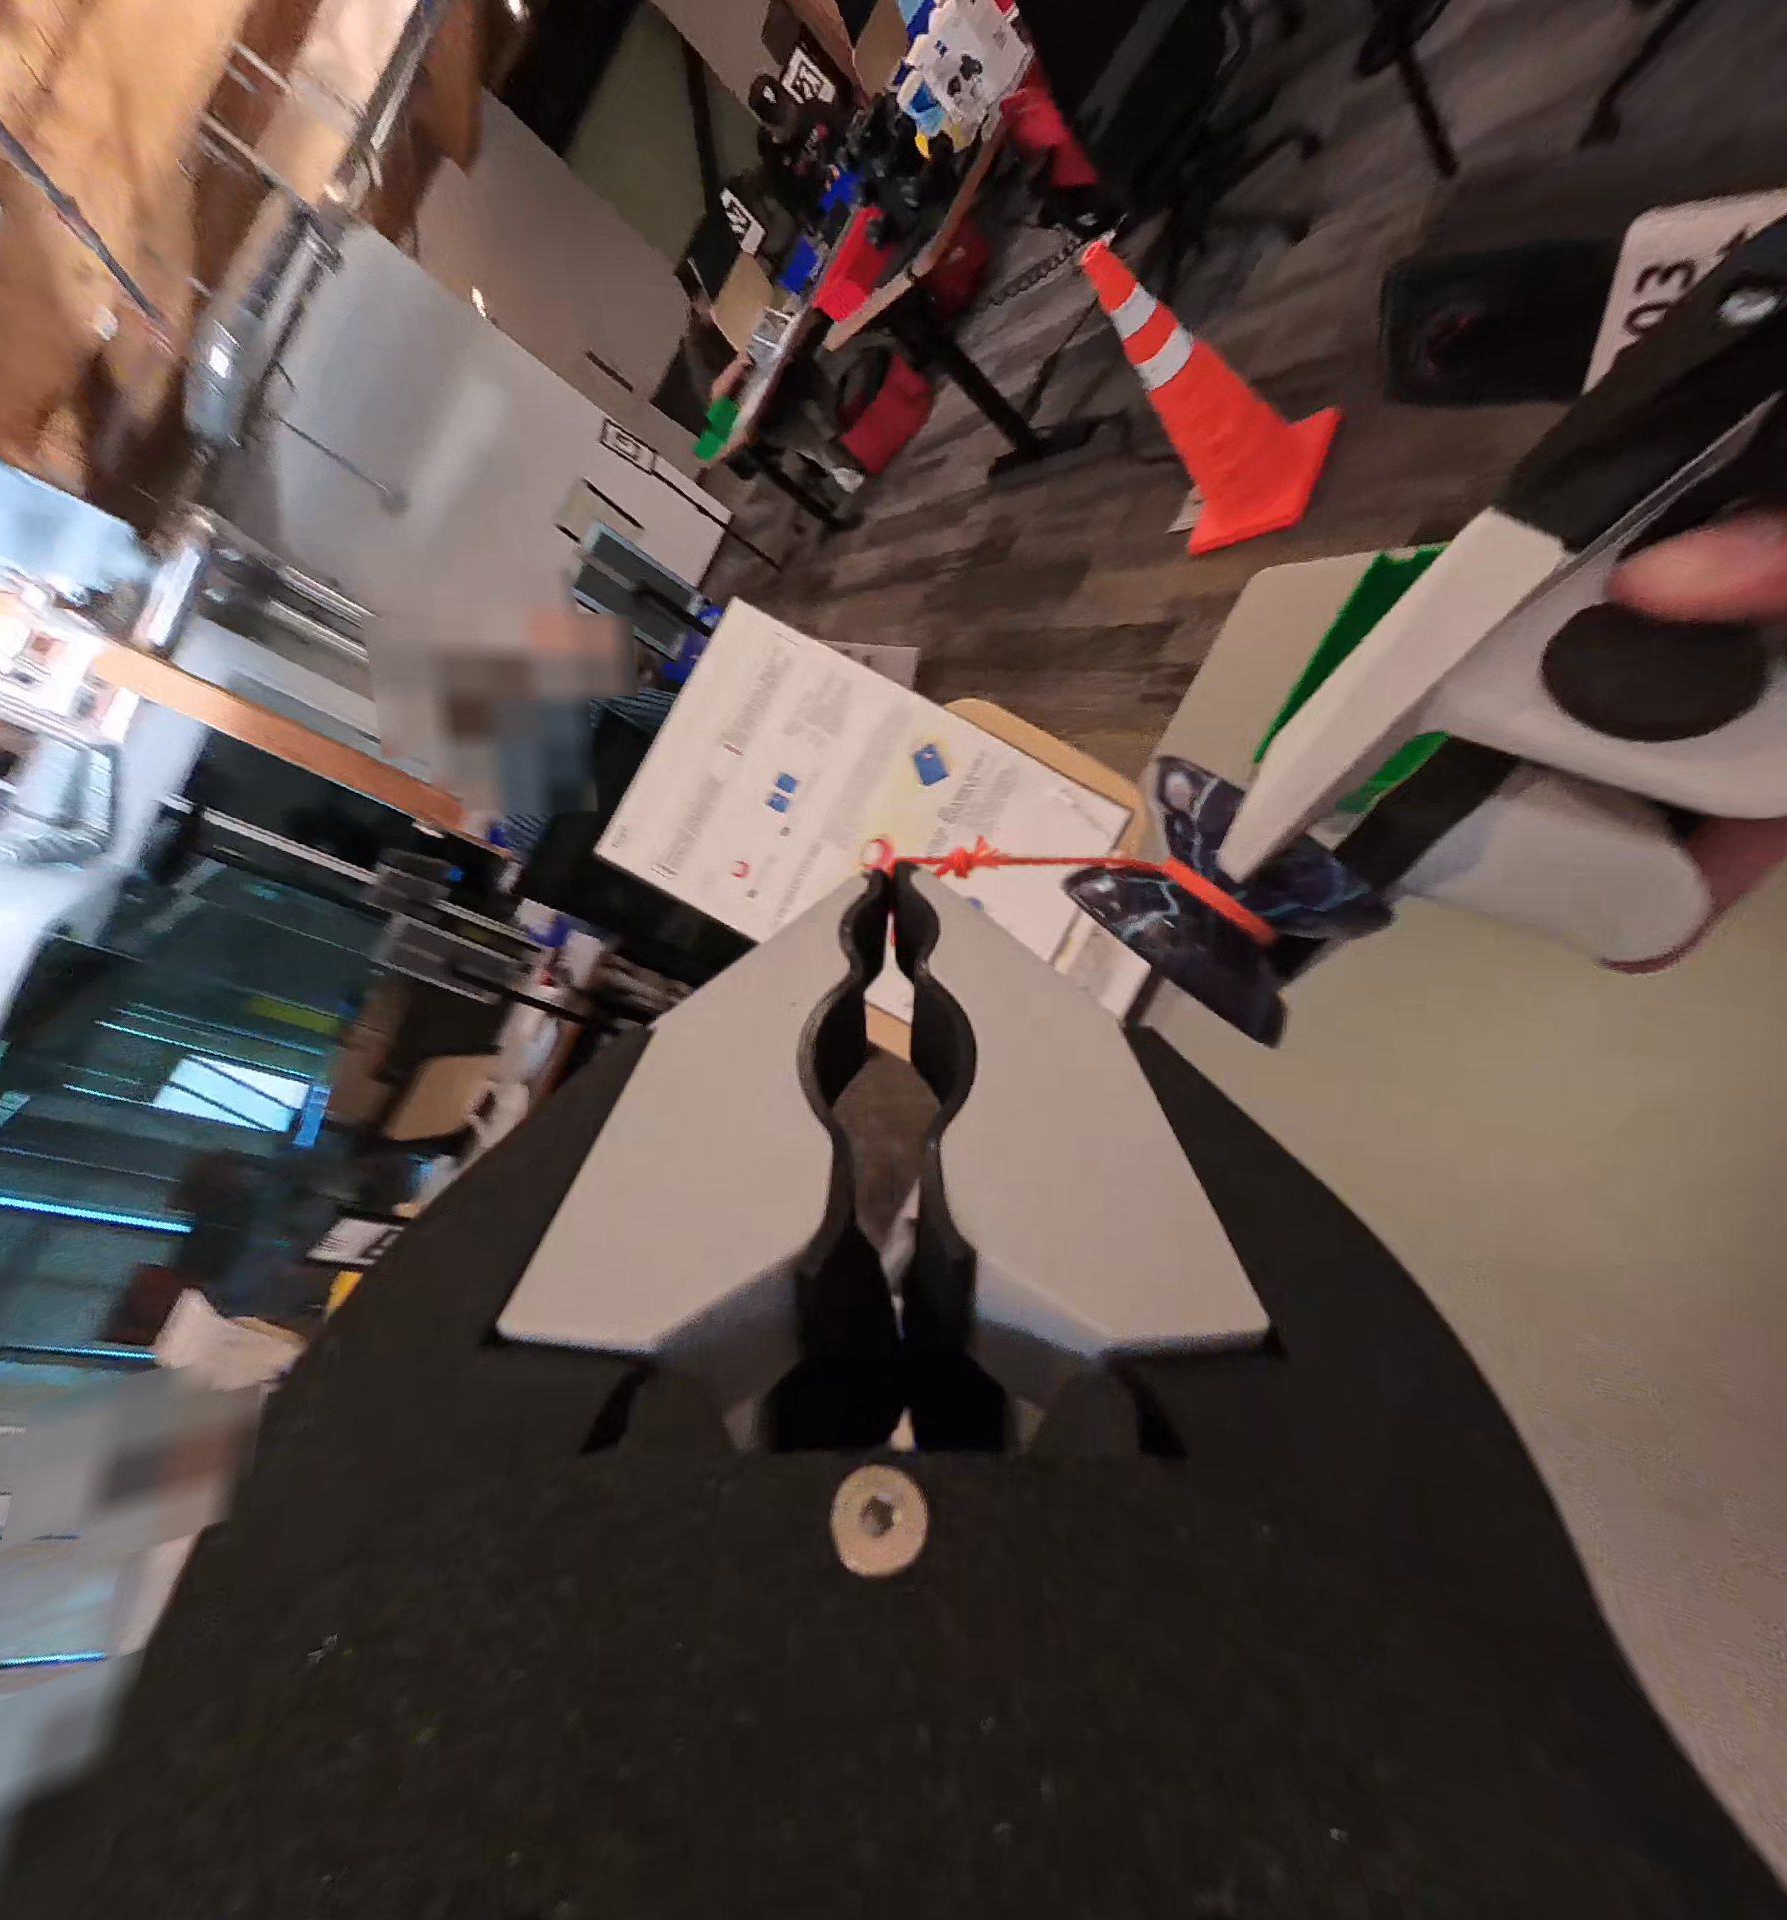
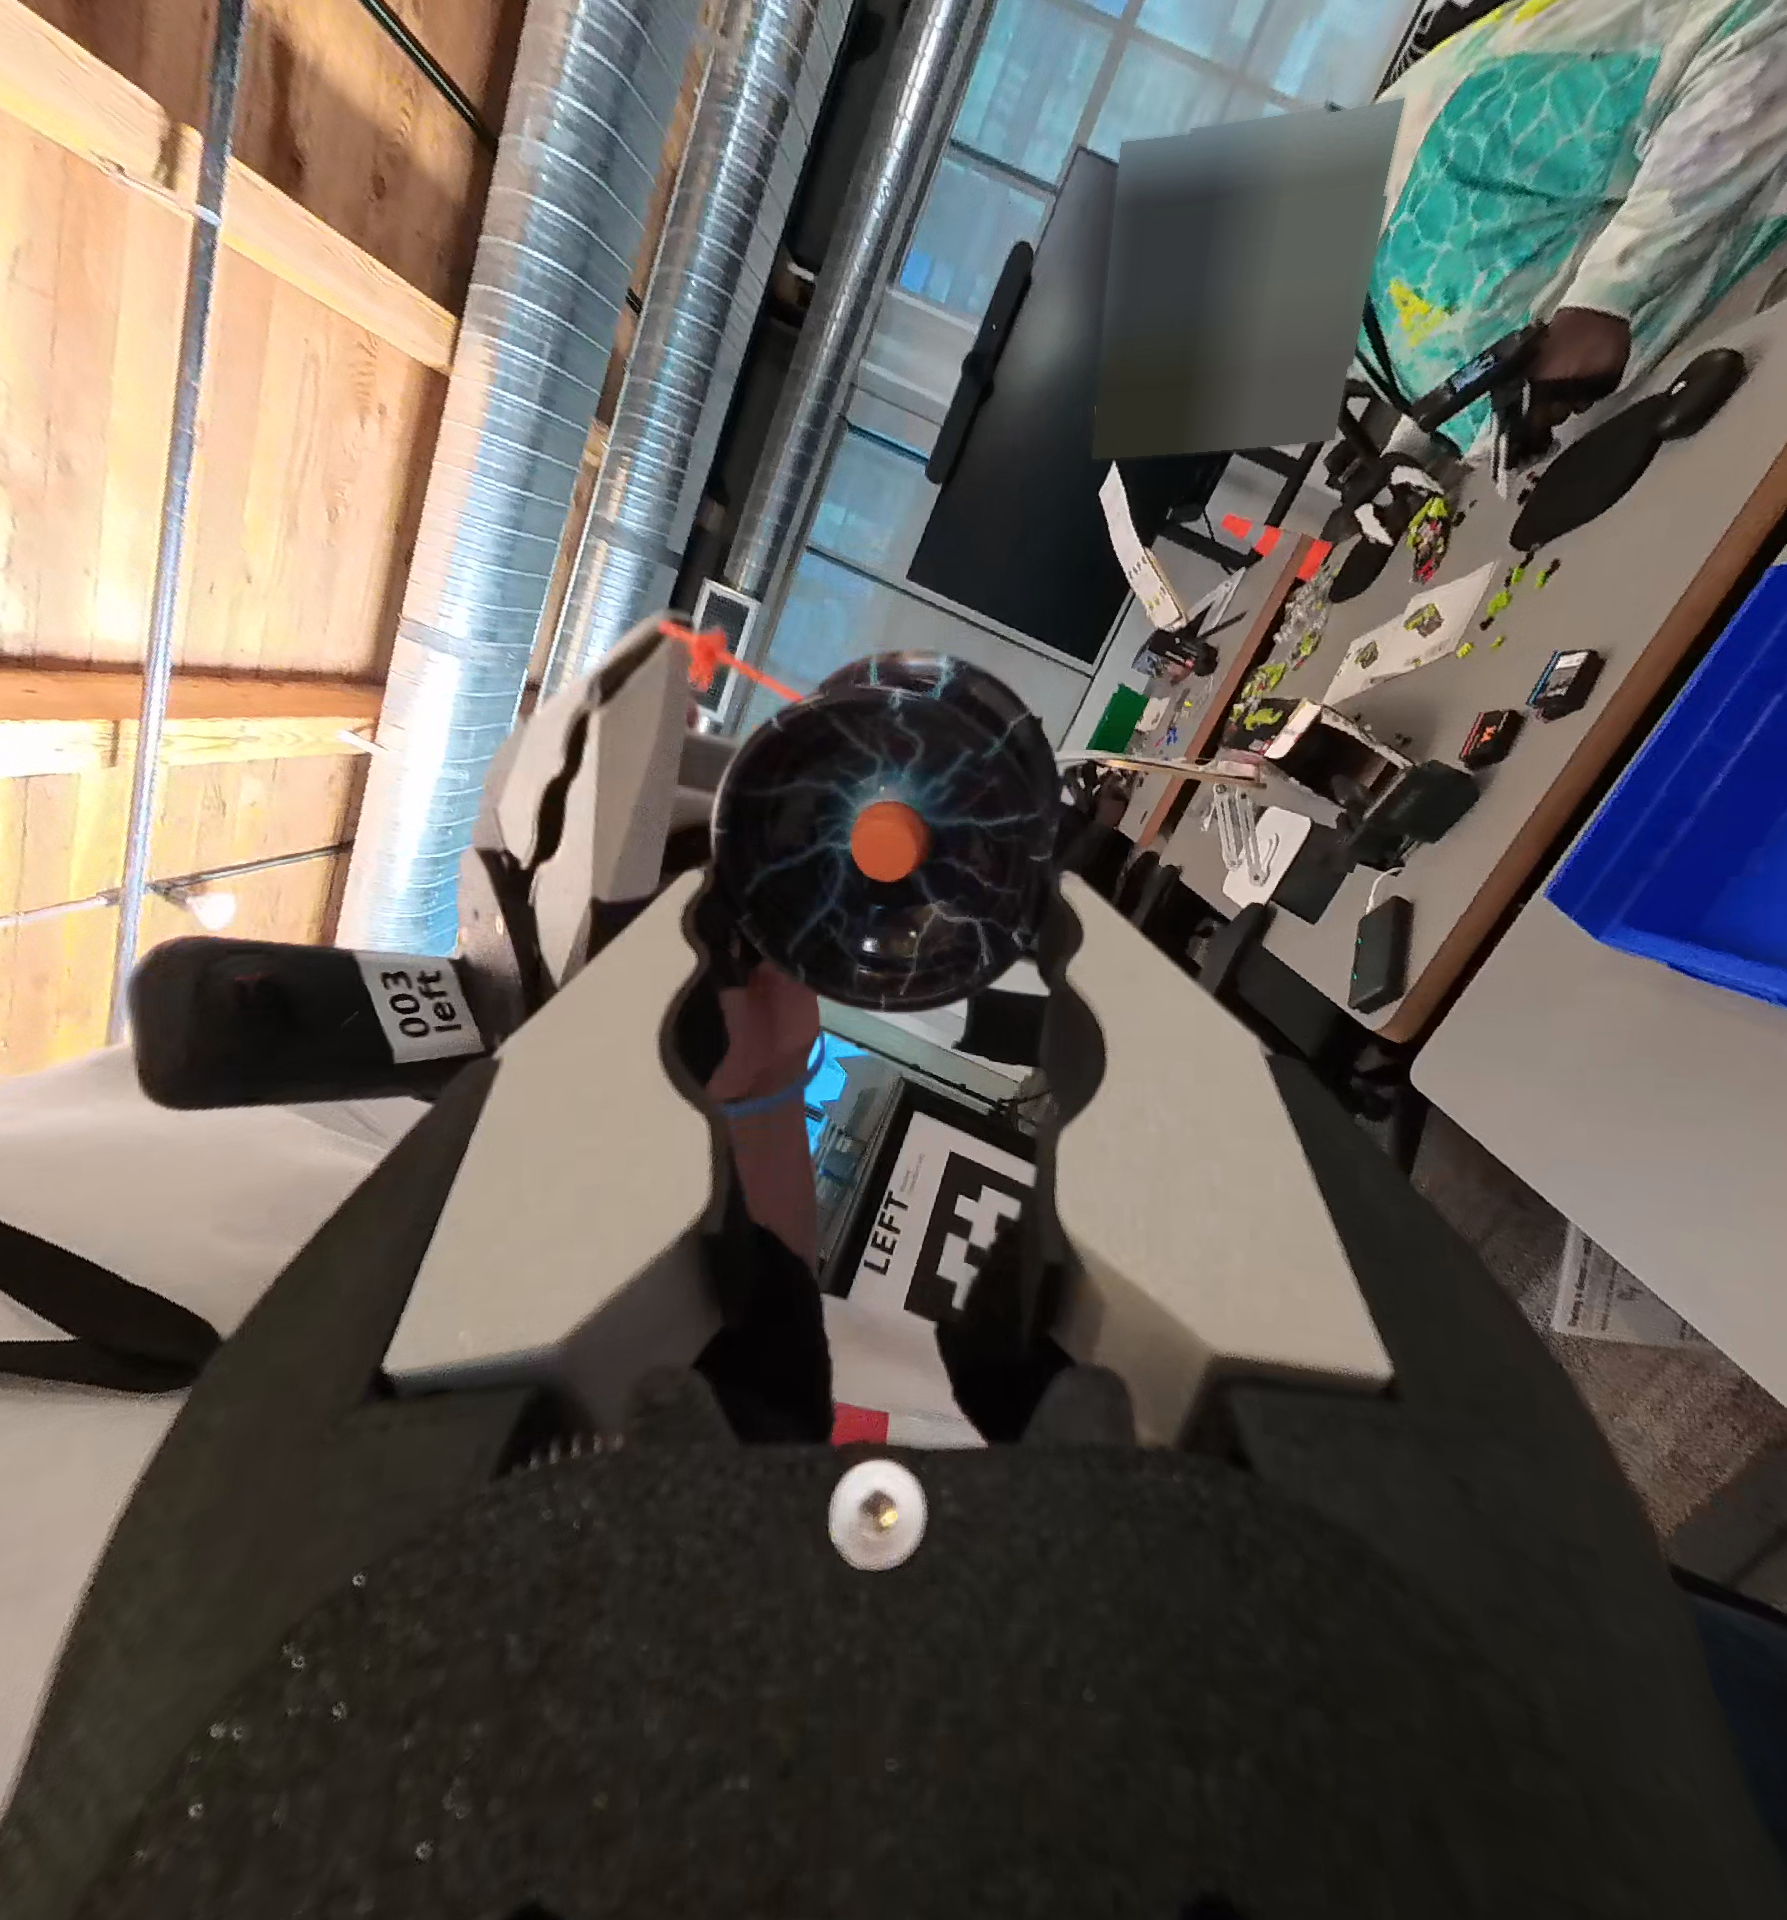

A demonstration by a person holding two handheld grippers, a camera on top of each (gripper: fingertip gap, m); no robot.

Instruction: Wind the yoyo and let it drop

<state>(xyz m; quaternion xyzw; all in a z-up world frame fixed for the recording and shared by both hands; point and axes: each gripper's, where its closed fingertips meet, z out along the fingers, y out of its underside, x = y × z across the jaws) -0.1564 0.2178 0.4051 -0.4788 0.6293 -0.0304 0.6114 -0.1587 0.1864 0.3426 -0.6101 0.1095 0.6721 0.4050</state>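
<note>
Black lightning-veined yoyo [image 2: 884, 842], orange hub, in right jaws; left jaws pinch its string [image 1: 1014, 860].

1. The yoyo [image 2: 884, 836] is a glossy black disc with pale blue lightning streaks and an orange hub, seen face-on just above centre in the right wrist view.
2. In the left wrist view it sits at 3 o'clock, edge-on, both halves showing.
3. Its orange string [image 1: 1034, 862] runs taut from the groove toward 9 o'clock, knotted near its looped end.
</note>
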